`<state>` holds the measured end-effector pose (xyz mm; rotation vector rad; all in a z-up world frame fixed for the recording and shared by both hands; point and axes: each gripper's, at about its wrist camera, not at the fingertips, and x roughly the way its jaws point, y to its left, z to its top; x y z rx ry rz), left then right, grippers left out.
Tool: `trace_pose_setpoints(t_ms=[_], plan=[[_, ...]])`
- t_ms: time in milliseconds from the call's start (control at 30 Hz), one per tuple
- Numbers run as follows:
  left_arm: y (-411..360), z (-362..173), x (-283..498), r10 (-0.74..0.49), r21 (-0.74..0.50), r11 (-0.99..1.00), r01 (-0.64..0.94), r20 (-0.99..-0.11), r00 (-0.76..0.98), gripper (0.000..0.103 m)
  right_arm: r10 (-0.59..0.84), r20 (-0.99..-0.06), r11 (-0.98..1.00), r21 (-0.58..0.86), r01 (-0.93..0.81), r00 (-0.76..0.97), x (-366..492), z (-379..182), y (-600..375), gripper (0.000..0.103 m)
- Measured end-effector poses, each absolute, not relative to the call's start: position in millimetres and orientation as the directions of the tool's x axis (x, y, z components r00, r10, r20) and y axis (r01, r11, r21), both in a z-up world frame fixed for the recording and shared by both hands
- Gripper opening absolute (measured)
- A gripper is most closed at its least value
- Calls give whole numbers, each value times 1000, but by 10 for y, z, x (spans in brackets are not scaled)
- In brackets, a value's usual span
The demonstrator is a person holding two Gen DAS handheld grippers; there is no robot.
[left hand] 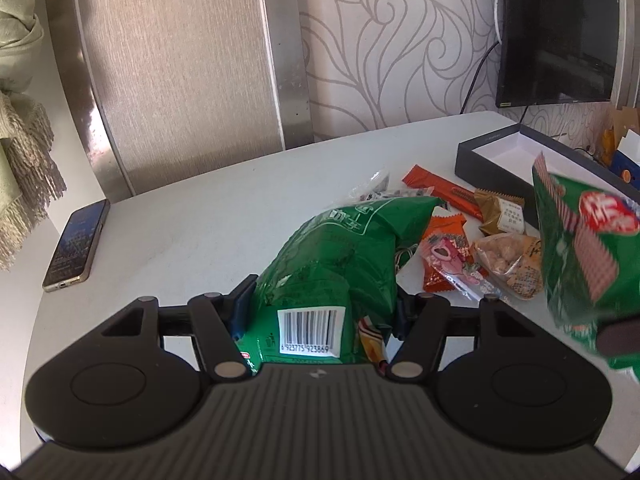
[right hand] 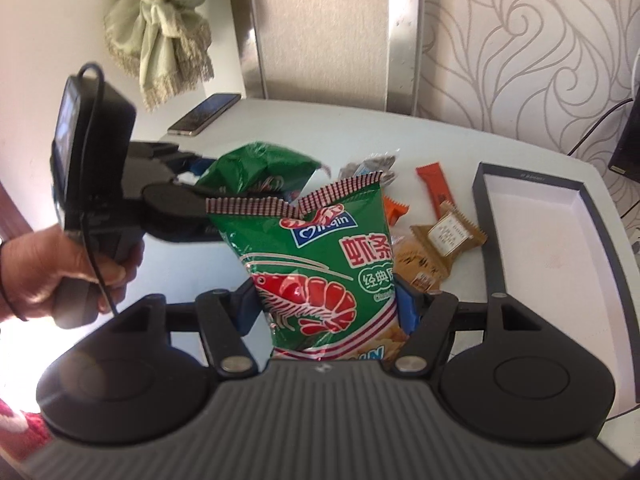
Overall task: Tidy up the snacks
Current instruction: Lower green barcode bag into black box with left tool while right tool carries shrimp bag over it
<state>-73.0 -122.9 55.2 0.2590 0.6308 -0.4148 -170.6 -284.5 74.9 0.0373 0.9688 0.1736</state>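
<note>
Both claws are gripping puffy green snack bags

The right claw (right hand: 326, 308) is pinching the shrimp-chip bag (right hand: 316, 264), the left claw (left hand: 320, 316) the barcode bag (left hand: 336, 264); likely light, crinkly, crushable, slippery, so the sealed edges just ahead seem safest.

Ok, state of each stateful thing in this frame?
Left gripper: shut on green barcode snack bag.
Right gripper: shut on green shrimp-print chip bag, lifted, sealed.
Dark shallow box: open, white interior shows no contents.
Gold-edged smartphone: flat, screen up.

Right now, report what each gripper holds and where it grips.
Left gripper: green bag, barcode end. Right gripper: shrimp-chip bag, lower part.
</note>
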Motion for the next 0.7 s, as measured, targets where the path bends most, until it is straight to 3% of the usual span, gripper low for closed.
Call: trace_pose_setpoints(t_ms=[367,700], plan=[[-1479,816,-718,-375,91,850,519,-588,717,68,84,-812,996,55,-69,577,-1614,910,-3053,68],[-2265,987,-626,-394,106,839,534,-559,729,68,67,-809,998,64,-26,584,-1550,858,-3822,68]])
